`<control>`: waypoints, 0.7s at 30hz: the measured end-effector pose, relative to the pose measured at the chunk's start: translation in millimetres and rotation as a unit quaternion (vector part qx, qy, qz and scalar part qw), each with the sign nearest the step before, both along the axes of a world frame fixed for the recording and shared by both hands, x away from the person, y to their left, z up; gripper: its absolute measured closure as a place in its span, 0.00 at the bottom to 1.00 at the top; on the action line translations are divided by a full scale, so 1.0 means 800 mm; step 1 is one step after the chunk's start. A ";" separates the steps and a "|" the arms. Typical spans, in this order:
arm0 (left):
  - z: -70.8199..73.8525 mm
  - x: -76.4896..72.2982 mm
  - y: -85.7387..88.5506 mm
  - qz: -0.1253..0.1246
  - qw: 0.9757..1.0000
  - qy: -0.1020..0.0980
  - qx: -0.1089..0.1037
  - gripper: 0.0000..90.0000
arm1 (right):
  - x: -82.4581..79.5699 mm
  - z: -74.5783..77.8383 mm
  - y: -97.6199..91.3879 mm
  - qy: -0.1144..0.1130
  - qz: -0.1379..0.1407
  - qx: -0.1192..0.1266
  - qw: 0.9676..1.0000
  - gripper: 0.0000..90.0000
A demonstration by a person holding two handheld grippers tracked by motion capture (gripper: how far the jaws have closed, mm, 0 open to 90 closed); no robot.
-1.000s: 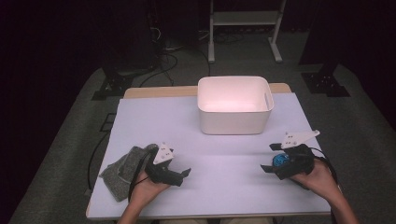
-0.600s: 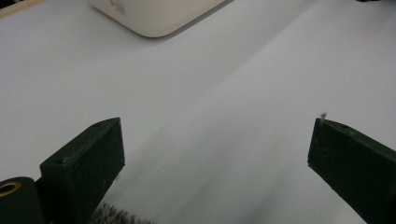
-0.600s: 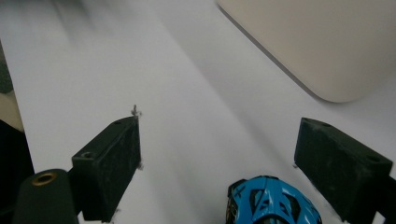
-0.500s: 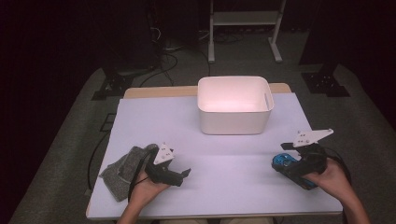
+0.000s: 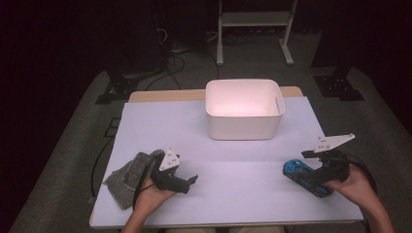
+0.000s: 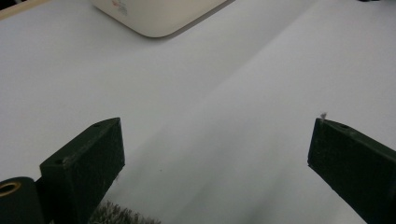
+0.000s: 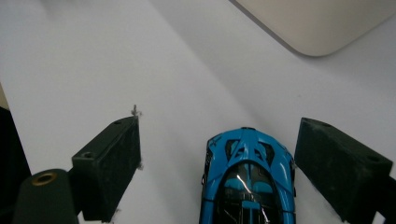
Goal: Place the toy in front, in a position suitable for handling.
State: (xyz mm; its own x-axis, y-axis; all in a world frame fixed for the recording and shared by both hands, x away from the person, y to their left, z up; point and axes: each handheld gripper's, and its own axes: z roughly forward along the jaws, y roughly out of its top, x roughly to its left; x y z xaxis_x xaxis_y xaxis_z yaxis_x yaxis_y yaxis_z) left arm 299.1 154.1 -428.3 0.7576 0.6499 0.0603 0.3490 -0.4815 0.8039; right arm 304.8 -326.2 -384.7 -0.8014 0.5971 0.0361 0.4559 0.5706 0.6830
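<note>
Right gripper view: my right gripper [image 7: 217, 163] open around the blue toy car [image 7: 248, 179].
It has shifted toward the frame's lower right since earlier; grasp pending.

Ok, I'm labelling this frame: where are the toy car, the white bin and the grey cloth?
toy car [image 7: 247, 182], right gripper view, on its blue roof.
white bin [image 5: 243, 127], high view, on its front wall.
grey cloth [image 5: 126, 178], high view, on its middle.

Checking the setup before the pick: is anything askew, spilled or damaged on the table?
Nothing stands out. The blue toy car sits upright between the open right claw, the grey cloth lies crumpled beside the left claw, and the white bin stands upright.
</note>
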 end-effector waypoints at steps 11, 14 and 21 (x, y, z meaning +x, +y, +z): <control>-0.001 0.000 -0.001 0.001 1.000 0.002 -0.002 0.04 | 0.005 -0.016 -0.015 0.027 -0.011 -0.021 0.999 0.15; -0.001 0.000 -0.001 0.000 1.000 0.002 0.000 0.04 | 0.006 -0.020 -0.018 0.033 -0.012 -0.026 0.999 0.15; -0.002 0.000 -0.001 -0.002 1.000 0.003 0.001 0.04 | 0.009 -0.031 -0.022 0.045 -0.021 -0.040 0.998 0.15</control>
State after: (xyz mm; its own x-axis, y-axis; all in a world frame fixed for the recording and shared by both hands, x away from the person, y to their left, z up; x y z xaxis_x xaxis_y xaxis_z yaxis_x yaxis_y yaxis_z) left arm 299.3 153.1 -429.7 0.7612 0.6460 0.0578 0.3509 -0.4851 0.8010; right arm 312.3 -343.6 -409.5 -0.7709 0.6344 0.0579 0.5389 0.6010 0.5902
